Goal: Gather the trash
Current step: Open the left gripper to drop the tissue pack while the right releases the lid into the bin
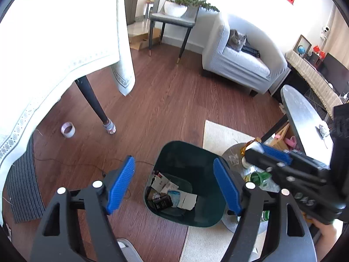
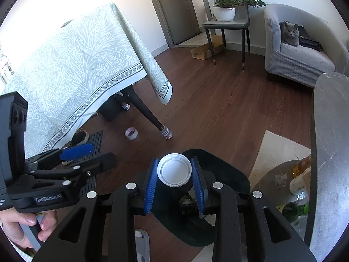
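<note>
My right fingers [image 2: 174,182] are clamped on a dark bottle [image 2: 169,194] with a white cap [image 2: 174,169], one blue pad on each side just under the cap; the cap faces my camera, so it hides most of the bottle's body and I cannot read a label or tell what is inside. The bottle hangs over the dark green bin [image 2: 229,174], whose mouth is largely covered from this side by the bottle and my own fingers. From my left wrist the bin [image 1: 185,152] shows better: papers, a dark carton [image 1: 162,203] and torn white wrappers lie at its bottom, though its near wall is cut off behind my blue pads. My left fingers [image 1: 174,185] stand wide apart with nothing between them, above the floor and the bin. On the low round bench [image 1: 231,152] just beside the bin lie more scraps, a green bottle [image 1: 259,176] and something gold-wrapped, half hidden behind my right hand's tool [image 1: 294,174]; I cannot make out what each is. A roll of tape [image 1: 68,129] lies on the wooden floor [image 1: 174,100] near the leg of the cloth-covered bench [image 2: 76,65]. A grey cat [image 2: 289,33] sits on the armchair [image 2: 294,61].
</note>
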Demonstrator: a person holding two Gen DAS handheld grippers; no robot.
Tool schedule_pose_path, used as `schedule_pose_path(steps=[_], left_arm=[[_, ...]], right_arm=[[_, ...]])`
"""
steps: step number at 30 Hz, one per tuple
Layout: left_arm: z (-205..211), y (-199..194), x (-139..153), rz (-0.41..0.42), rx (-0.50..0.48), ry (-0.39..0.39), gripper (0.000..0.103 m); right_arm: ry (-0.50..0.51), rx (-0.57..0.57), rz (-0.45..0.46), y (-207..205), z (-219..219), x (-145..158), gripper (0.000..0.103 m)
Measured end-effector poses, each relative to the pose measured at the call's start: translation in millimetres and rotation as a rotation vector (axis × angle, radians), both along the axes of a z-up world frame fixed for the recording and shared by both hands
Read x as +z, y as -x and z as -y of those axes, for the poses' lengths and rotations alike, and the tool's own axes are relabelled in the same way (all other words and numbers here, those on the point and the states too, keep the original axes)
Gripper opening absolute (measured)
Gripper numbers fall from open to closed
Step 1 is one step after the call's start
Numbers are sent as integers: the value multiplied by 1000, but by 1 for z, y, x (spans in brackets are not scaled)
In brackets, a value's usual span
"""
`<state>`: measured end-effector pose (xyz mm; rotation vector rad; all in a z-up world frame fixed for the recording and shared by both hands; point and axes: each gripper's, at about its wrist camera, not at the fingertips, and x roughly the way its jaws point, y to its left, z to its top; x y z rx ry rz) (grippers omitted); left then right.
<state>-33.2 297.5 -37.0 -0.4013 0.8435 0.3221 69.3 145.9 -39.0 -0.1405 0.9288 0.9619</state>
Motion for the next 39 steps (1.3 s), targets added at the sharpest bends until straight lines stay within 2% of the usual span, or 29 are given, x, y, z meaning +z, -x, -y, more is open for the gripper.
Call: schedule_pose_path(steps=[9, 13, 20, 23, 26, 28, 33, 39], left_arm=[[-7, 7, 13, 45, 9, 22, 58], [-3, 8, 20, 66, -7, 30, 49], [4, 8, 31, 108, -28, 39, 45], [5, 9, 35, 129, -29, 47, 44], [6, 11, 39, 142, -36, 43, 43], [7, 12, 42, 148, -39, 36, 41], [9, 13, 46, 168, -39, 43, 39], [15, 11, 50, 179, -48, 45, 39]], right_arm=[[54, -5, -44, -5, -12, -31, 31], [124, 4, -68, -3, -20, -54, 31], [269, 21, -110, 0, -32, -101, 31], [315, 31, -103, 6, -36, -113, 31], [344, 47, -111, 10, -38, -120, 35], [368, 51, -111, 13, -39, -124, 44], [369, 50, -117, 15, -36, -123, 44], [314, 64, -101, 16, -30, -103, 44]])
